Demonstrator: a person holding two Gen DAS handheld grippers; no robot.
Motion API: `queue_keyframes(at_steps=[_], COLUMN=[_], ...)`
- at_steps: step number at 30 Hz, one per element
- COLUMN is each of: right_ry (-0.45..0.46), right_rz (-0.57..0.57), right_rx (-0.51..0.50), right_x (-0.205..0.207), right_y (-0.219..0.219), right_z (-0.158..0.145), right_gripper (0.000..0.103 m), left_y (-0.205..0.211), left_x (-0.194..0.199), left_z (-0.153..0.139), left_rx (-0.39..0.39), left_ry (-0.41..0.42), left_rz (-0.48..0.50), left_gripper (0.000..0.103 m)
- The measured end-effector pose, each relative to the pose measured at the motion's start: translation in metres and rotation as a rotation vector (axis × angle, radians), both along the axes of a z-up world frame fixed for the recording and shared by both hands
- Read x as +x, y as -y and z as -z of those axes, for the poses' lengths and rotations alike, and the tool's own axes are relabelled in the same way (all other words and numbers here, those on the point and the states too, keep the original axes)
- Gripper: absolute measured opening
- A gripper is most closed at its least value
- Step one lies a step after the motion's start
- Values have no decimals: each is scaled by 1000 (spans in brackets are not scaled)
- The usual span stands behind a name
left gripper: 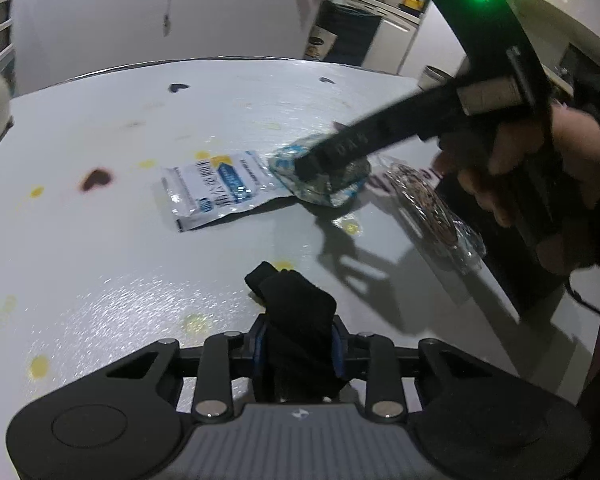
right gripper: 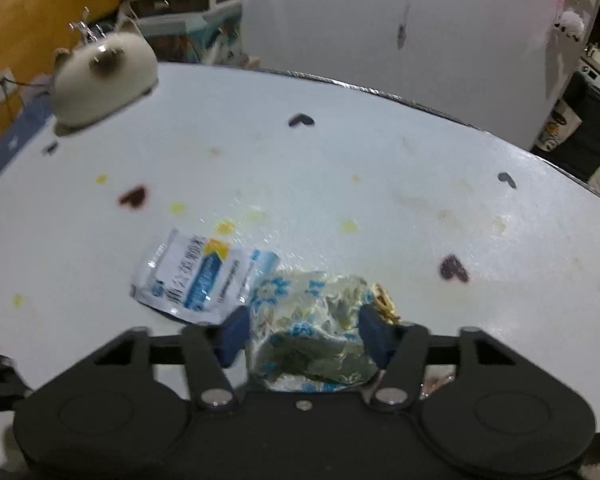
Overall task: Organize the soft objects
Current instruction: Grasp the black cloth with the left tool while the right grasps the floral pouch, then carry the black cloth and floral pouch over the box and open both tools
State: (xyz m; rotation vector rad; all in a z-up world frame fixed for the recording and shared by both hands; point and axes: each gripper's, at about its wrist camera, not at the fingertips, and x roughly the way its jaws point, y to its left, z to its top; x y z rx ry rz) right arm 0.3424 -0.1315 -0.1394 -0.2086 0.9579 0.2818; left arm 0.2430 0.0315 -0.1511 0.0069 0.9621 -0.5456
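Observation:
My left gripper is shut on a black cloth, which sticks out forward over the white table. My right gripper is open, its blue pads either side of a crumpled blue-and-white floral fabric pouch lying on the table; the pads look just apart from it. In the left wrist view the right gripper comes down from the right onto the pouch. A flat blue-and-white sachet lies just left of the pouch, and it also shows in the left wrist view.
A white plush animal sits at the table's far left corner. A clear wrapped packet lies right of the pouch. The white table has heart and dot prints. A white fridge stands behind the far edge.

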Motion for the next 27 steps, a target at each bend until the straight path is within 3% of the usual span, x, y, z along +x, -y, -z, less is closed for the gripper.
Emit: queue_keyframes(at_steps=[2,9,27], right_ry=[-2,-6,33], right_rz=[-5,-16,-16], right_rx=[4,34,178], right_x=[-3,-35,-128], right_y=[0,0,7], right_z=[2,-4,-39], right_gripper=[37,23,21], left_y=[-3,-7,-21], left_x=[-1,-5,-50], left_z=[-1,-6,-38], left_rx=[1,-9,-52], left_ry=[2,11,60], left_rz=[-26,-87,-244], left_gripper=[31,31,31])
